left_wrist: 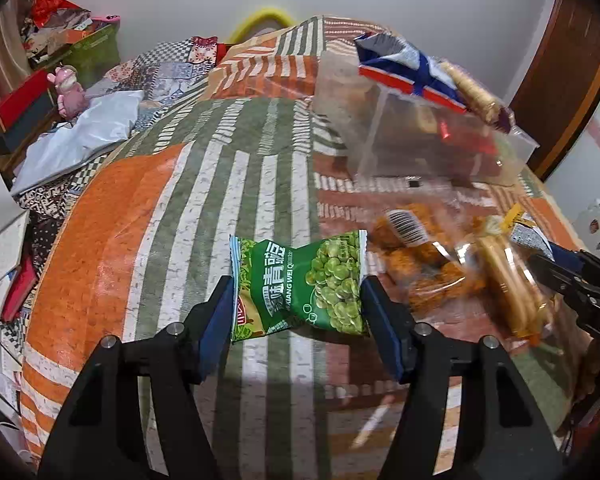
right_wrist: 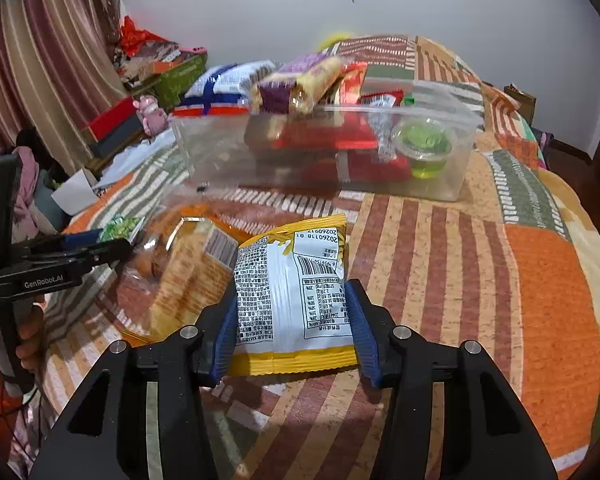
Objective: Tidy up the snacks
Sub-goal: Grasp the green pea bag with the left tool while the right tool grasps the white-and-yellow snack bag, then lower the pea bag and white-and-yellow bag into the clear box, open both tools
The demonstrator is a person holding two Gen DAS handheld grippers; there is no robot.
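Observation:
My left gripper [left_wrist: 298, 292] is shut on a green pea snack packet [left_wrist: 300, 284], held above the striped bedspread. My right gripper [right_wrist: 290, 312] is shut on a yellow and white snack packet [right_wrist: 292, 292], back side up. A clear plastic bin [right_wrist: 324, 152] holding several snacks stands on the bed beyond both; it also shows in the left wrist view [left_wrist: 416, 128]. A clear bag of orange snacks [left_wrist: 424, 264] and a biscuit sleeve [left_wrist: 512, 280] lie between the grippers. The right gripper shows at the left wrist view's right edge [left_wrist: 572, 280]; the left gripper shows at the right wrist view's left [right_wrist: 80, 256].
The patchwork bedspread [left_wrist: 148, 248] covers the bed. A blue and red packet [left_wrist: 408, 68] sticks out over the bin's rim. Boxes, a pink toy [left_wrist: 68, 88] and clutter line the left side. A wall stands behind the bed.

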